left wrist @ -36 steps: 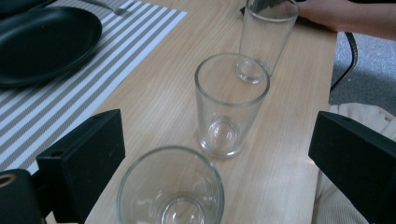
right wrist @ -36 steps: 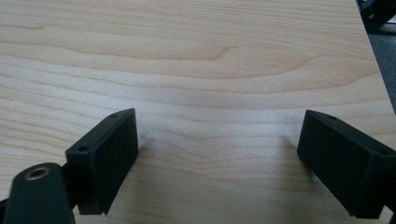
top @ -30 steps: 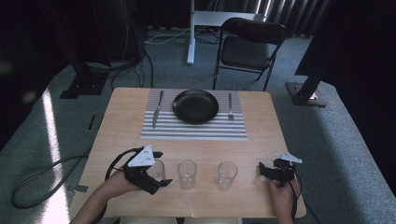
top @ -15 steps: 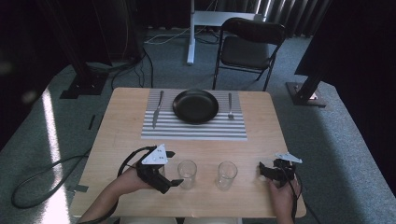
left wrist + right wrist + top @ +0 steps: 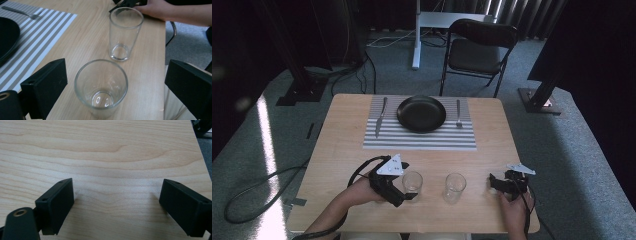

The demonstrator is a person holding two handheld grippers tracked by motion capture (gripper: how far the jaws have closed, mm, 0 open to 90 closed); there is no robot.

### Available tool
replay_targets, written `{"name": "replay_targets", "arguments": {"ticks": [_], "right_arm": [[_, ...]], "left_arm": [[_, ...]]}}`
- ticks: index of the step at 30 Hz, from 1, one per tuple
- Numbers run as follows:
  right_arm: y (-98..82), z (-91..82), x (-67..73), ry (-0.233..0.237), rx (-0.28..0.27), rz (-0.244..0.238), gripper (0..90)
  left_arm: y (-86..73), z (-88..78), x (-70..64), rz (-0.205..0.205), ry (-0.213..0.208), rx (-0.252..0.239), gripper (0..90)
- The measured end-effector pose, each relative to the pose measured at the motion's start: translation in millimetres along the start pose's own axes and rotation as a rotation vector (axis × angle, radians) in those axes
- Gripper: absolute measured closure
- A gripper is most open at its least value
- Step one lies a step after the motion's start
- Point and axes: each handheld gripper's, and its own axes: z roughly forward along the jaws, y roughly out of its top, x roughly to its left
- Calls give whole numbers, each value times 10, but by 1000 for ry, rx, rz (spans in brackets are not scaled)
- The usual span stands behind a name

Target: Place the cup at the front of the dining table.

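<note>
Two clear drinking glasses stand near the table's front edge. The nearer glass (image 5: 412, 182) (image 5: 101, 86) sits between the wide jaws of my left gripper (image 5: 408, 181) (image 5: 115, 77), which is open; neither jaw touches it. The other glass (image 5: 455, 187) (image 5: 124, 32) stands upright a short way to the right, empty. My right gripper (image 5: 493, 183) (image 5: 116, 195) rests at the front right of the table, open, with bare wood between its jaws. In the left gripper view the person's right hand (image 5: 160, 10) lies just beyond the far glass.
A striped placemat (image 5: 419, 141) at the far middle of the wooden table (image 5: 342, 150) carries a black plate (image 5: 421, 113), a knife (image 5: 382, 115) on its left and a fork (image 5: 458, 114) on its right. A folding chair (image 5: 477, 50) stands behind the table.
My left gripper has slid to the right along the front edge, from the leftmost glass to the glass that stood in the middle. The right gripper has stayed put.
</note>
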Motion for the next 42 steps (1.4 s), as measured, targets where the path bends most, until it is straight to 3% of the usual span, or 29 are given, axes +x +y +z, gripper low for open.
{"name": "replay_targets", "arguments": {"ticks": [16, 32, 42], "right_arm": [[0, 0, 0, 0, 0, 1, 118], [0, 0, 0, 0, 0, 0, 119], [0, 0, 0, 0, 0, 1, 119]], "left_arm": [[188, 235, -66, 46, -56, 35, 47], [335, 463, -102, 49, -99, 51, 57], [409, 653, -98, 55, -114, 88, 57]]}}
